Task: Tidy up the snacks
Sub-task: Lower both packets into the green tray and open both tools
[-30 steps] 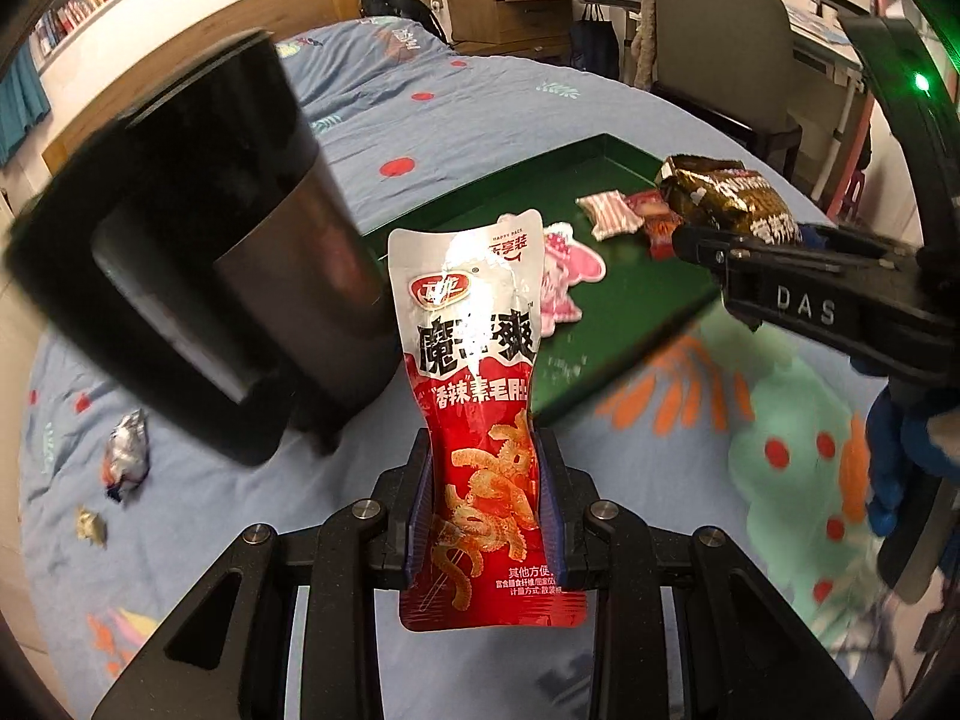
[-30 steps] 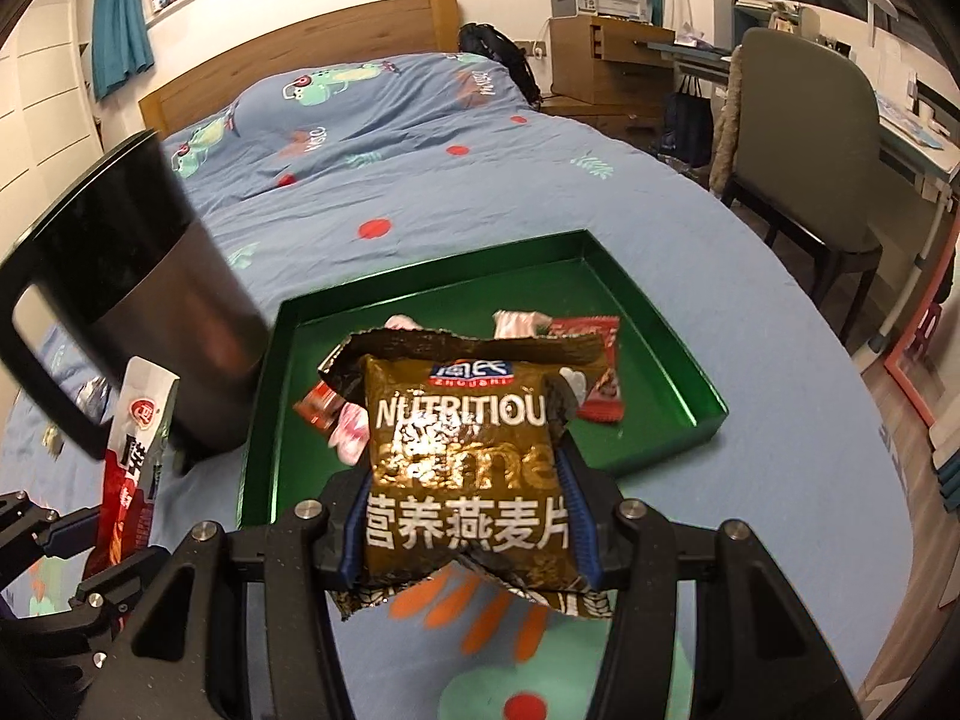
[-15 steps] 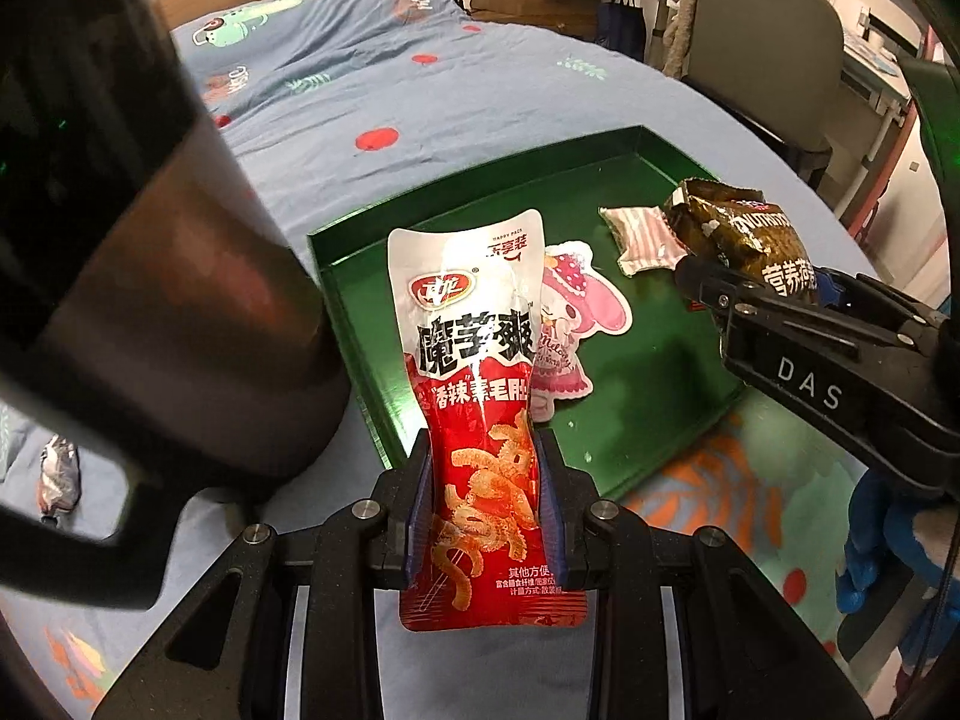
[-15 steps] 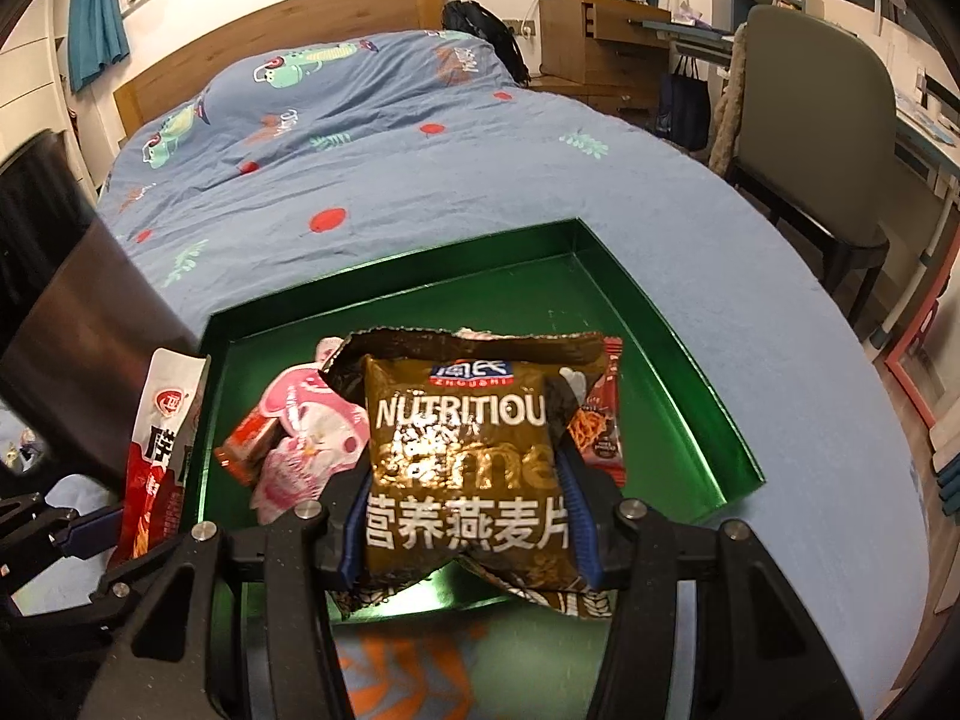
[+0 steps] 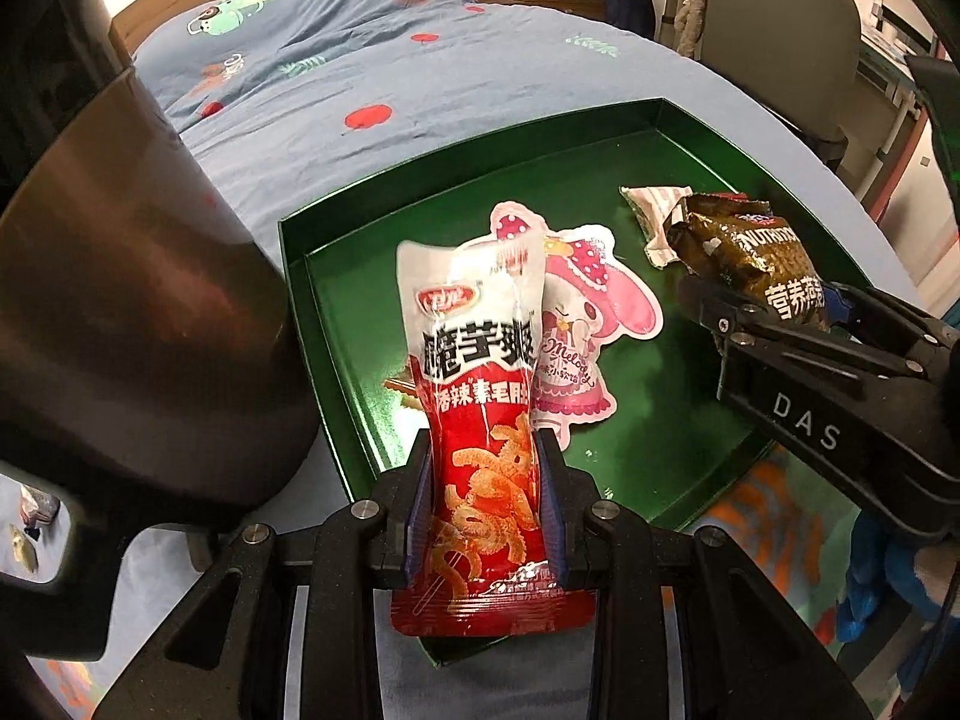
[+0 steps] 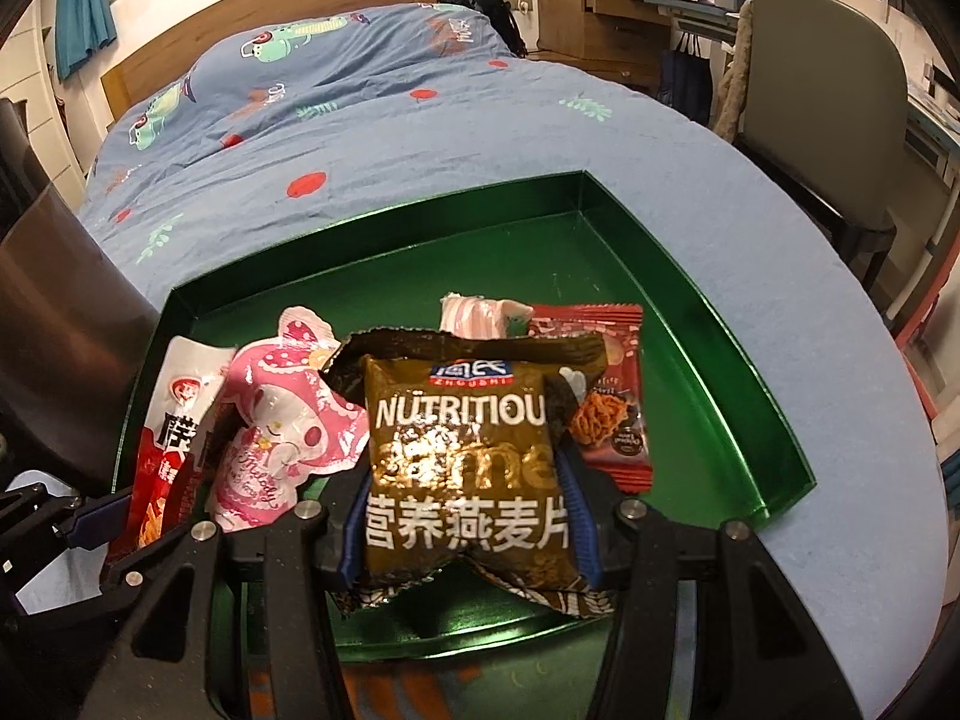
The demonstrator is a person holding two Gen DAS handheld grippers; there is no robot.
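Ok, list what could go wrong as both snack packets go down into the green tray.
1. The left gripper holds the red packet right beside the big dark mug; a sideways swing could knock it.
2. The right gripper holds the brown oatmeal packet above the pink character pouch and the small red packet; released here, it may land on them.
3. Both grippers work close together over the green tray and could collide.
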